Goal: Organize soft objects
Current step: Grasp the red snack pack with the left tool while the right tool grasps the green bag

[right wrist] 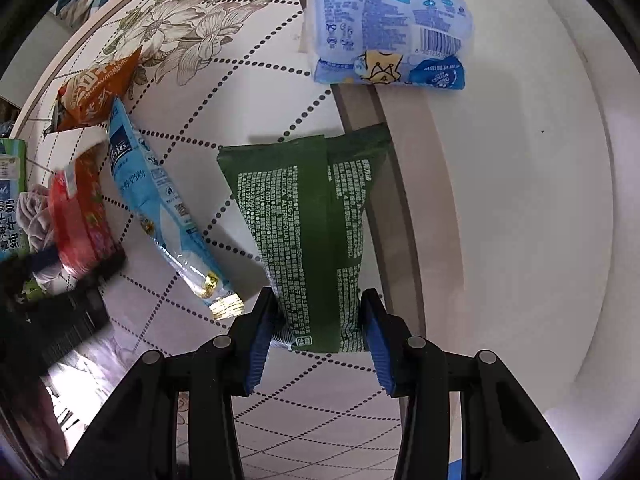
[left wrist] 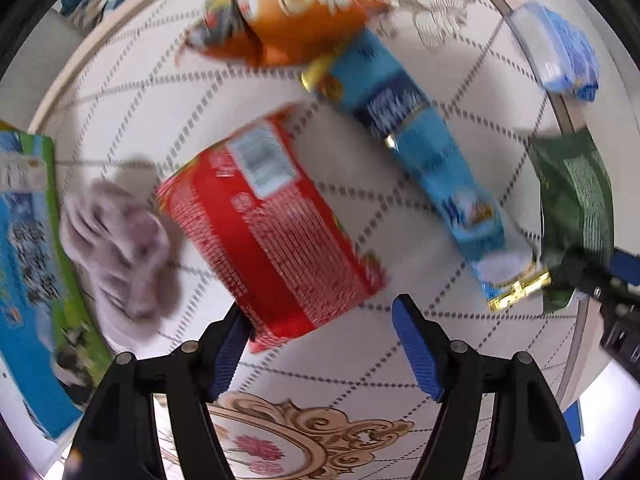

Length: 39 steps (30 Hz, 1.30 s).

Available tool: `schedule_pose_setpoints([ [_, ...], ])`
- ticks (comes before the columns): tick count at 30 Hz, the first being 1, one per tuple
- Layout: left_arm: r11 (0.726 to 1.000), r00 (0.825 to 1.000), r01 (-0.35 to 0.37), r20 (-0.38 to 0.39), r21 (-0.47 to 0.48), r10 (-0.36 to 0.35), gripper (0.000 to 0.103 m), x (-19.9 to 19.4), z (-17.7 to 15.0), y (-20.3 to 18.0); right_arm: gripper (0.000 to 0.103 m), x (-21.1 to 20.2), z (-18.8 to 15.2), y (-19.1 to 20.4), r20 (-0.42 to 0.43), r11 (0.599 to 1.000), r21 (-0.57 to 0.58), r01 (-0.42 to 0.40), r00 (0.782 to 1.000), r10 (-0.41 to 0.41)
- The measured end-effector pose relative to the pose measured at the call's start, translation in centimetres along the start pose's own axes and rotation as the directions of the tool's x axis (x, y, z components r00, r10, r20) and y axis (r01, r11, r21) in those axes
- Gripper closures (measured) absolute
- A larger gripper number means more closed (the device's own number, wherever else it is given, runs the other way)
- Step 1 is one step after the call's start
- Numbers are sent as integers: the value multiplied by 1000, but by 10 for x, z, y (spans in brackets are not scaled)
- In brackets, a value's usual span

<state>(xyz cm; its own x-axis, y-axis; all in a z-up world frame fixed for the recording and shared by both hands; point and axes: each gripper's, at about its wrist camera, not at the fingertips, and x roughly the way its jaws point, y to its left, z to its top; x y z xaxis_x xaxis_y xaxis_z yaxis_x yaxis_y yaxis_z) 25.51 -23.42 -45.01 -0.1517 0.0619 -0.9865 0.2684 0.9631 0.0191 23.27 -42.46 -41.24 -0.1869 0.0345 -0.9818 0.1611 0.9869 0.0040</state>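
Observation:
My left gripper (left wrist: 320,320) is open above the table; the red noodle cup (left wrist: 268,232) lies on its side just ahead, its near end beside the left finger. A crumpled grey cloth (left wrist: 120,248) lies left of the cup. My right gripper (right wrist: 318,320) is shut on the near end of a green packet (right wrist: 308,220), which also shows in the left wrist view (left wrist: 576,208). A long blue packet (right wrist: 160,200) lies left of it, also in the left wrist view (left wrist: 432,160). An orange snack bag (left wrist: 292,16) lies beyond.
A blue tissue pack (right wrist: 388,32) rests on the white surface (right wrist: 520,200) past the patterned tabletop's edge. A green and blue milk carton (left wrist: 24,248) lies at the far left. The tabletop (left wrist: 120,100) has a dotted diamond pattern.

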Motion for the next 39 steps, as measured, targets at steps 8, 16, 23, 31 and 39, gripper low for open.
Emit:
schedule_pose_setpoints([
  [8,986,998,63,26,-157,-60,51,1,22,39,57,5,1,-1,1,999,45,-1,1000,1],
  [16,983,992,104,89,-152,-91,76,-18,10,53,72,-11,-11,8,60,997,79,-17,998,12],
  [23,978,973,176,173,-114,-155,79,-72,-13,61,73,-61,-38,18,150,993,91,-77,987,63],
  [31,962,934,269,258,-44,-249,93,-126,-72,85,73,-113,-80,43,227,992,46,-118,968,104],
  [39,869,900,436,112,-234,-422,84,-90,-112,148,73,-98,-97,72,203,986,64,-156,969,140],
])
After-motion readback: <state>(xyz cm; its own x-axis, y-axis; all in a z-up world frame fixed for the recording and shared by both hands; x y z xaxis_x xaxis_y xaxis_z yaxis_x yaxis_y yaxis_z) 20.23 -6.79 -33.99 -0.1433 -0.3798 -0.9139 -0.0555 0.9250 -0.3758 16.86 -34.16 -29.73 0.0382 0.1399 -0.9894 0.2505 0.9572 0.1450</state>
